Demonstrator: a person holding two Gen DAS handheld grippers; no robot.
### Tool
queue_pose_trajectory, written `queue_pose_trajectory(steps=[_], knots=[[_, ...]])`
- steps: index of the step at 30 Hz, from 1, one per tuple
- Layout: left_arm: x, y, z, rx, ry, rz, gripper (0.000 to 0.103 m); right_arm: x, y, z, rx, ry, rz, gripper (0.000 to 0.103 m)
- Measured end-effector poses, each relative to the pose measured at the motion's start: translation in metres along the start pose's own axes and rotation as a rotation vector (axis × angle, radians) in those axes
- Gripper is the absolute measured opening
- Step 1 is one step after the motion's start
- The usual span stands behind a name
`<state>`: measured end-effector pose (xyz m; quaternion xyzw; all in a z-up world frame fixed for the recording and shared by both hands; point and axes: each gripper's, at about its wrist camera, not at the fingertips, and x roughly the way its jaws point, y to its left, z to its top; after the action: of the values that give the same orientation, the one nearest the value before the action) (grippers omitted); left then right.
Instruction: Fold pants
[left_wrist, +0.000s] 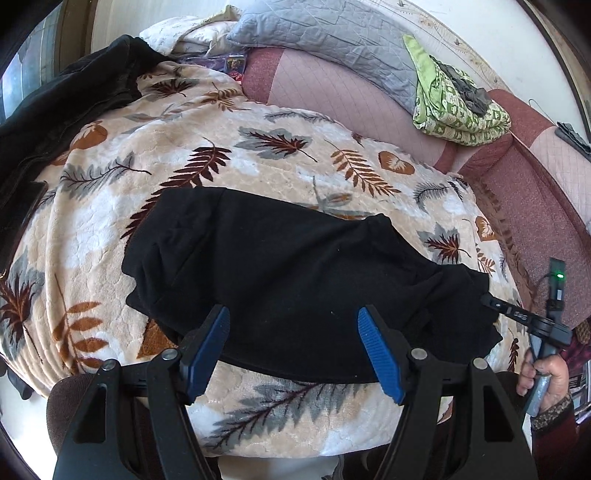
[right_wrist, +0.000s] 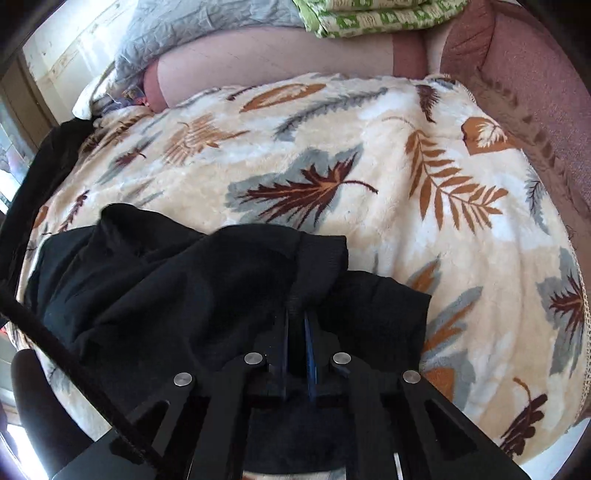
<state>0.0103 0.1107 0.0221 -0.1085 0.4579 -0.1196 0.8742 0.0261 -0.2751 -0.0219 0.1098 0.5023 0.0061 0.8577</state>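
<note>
The black pants (left_wrist: 288, 280) lie folded in a wide bundle on the leaf-print blanket (left_wrist: 229, 147). My left gripper (left_wrist: 293, 317) is open, its blue pads (left_wrist: 380, 354) hovering over the near edge of the pants, holding nothing. My right gripper (right_wrist: 297, 317) is shut on a bunched fold of the pants (right_wrist: 177, 280) at their right end. It also shows in the left wrist view (left_wrist: 487, 300), pinching the cloth at the pants' right edge, with the hand on its handle below.
The blanket (right_wrist: 332, 166) covers a pink sofa (left_wrist: 517, 192). A grey quilt (left_wrist: 332, 40) and a green patterned cloth (left_wrist: 454, 107) lie at the back. A black jacket (left_wrist: 74, 96) lies at the far left.
</note>
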Motion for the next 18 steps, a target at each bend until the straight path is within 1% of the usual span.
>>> queue_pose_trajectory(steps=[2, 4, 7, 10, 12, 15, 18], knots=[[0.004, 0.000, 0.002, -0.006, 0.006, -0.007, 0.071, -0.019, -0.006, -0.004, 0.029, -0.031, 0.019, 0.008], [0.007, 0.000, 0.002, -0.007, 0.013, -0.016, 0.071, -0.044, -0.017, -0.009, 0.064, -0.068, 0.010, 0.008], [0.014, -0.004, 0.002, 0.005, 0.022, -0.022, 0.071, -0.061, -0.032, -0.015, 0.091, -0.068, -0.019, 0.008], [0.024, -0.007, -0.004, 0.009, 0.054, -0.027, 0.071, -0.052, -0.049, -0.027, 0.121, -0.005, -0.066, 0.008], [0.029, -0.008, -0.008, 0.005, 0.075, -0.028, 0.071, -0.036, -0.059, -0.038, 0.144, 0.060, -0.098, 0.008], [0.032, -0.007, -0.014, 0.000, 0.097, -0.027, 0.071, -0.026, -0.066, -0.046, 0.165, 0.087, -0.117, 0.007], [0.030, -0.005, -0.016, 0.002, 0.094, -0.023, 0.071, -0.030, -0.064, -0.048, 0.158, 0.086, -0.132, 0.007]])
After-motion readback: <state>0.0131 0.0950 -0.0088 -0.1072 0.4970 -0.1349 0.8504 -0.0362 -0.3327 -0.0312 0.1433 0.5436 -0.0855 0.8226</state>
